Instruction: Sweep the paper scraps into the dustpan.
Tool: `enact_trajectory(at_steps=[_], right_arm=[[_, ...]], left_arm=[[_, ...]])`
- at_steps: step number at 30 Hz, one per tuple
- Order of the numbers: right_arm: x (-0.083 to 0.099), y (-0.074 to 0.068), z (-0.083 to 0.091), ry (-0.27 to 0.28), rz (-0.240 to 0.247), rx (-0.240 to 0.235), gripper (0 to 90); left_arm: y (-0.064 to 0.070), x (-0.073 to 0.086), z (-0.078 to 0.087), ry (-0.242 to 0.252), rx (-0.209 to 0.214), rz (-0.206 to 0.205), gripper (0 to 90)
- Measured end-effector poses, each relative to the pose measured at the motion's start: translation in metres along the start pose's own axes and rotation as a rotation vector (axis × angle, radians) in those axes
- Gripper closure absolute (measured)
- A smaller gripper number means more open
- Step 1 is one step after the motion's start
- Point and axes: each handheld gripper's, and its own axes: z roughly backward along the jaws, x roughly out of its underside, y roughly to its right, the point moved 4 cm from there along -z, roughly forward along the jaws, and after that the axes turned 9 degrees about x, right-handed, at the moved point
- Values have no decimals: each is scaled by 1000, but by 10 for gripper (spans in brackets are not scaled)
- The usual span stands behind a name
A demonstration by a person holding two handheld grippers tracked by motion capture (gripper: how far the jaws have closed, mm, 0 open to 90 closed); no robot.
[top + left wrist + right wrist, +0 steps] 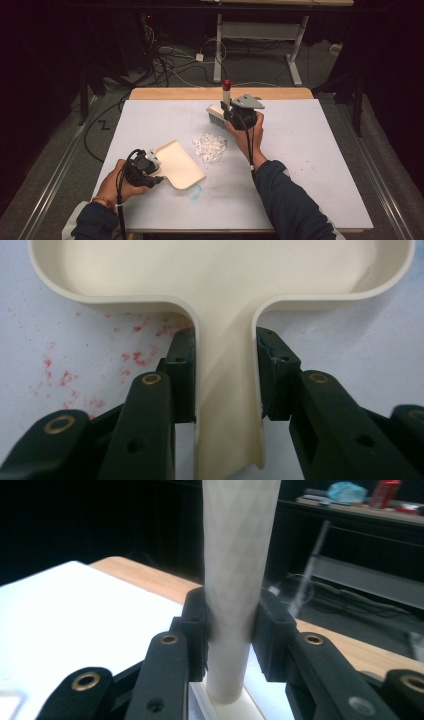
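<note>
Dustpan (178, 163) and brush (220, 111) are the two tools in hand, both cream-coloured plastic. In the high view the dustpan lies flat on the white worktop (310, 165), towards the person's left, its open mouth turned to a small heap of white scraps (210, 146) just beside its far corner. The pan is shallow, with a raised rounded rim and a narrow channel-shaped handle. In the left gripper view the left claw (225, 385) is clamped on that handle (225, 405), one black jaw pressed to each side wall, where the handle widens into the tray. Faint red specks (65, 377) mark the worktop beside the jaws.

The brush stands beyond the scraps, near the far edge of the worktop, with dark grey bristles (216, 120) down on the surface and a cream head above them. Its handle (235, 580) rises upright, pale and tapering, with a fine faceted texture in the right gripper view, and ends in a red tip (227, 84). The right claw (231, 630) is closed around this handle low down, just above the head, both jaws touching it. The person's right hand (248, 137) holds that gripper from behind, and the scraps lie between brush and dustpan.
</note>
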Motion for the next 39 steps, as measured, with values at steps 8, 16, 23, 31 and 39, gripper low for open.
enact_trajectory(at_steps=[8, 16, 23, 31, 39], right_arm=[[7, -27, 19, -1, 16, -106, 705], [13, -40, 41, 6, -8, -180, 702], [12, -51, 51, 14, 14, -216, 705], [2, -37, 51, 31, 39, -162, 710], [-3, -9, 53, 39, 36, -38, 710]], left_arm=[[1, -2, -1, -9, -6, 1, 636], [2, -7, -5, -19, 4, 5, 637], [4, -14, -6, -30, 8, 3, 636], [4, -18, -8, -46, 11, 3, 636], [3, -21, -9, -56, 14, 6, 636]])
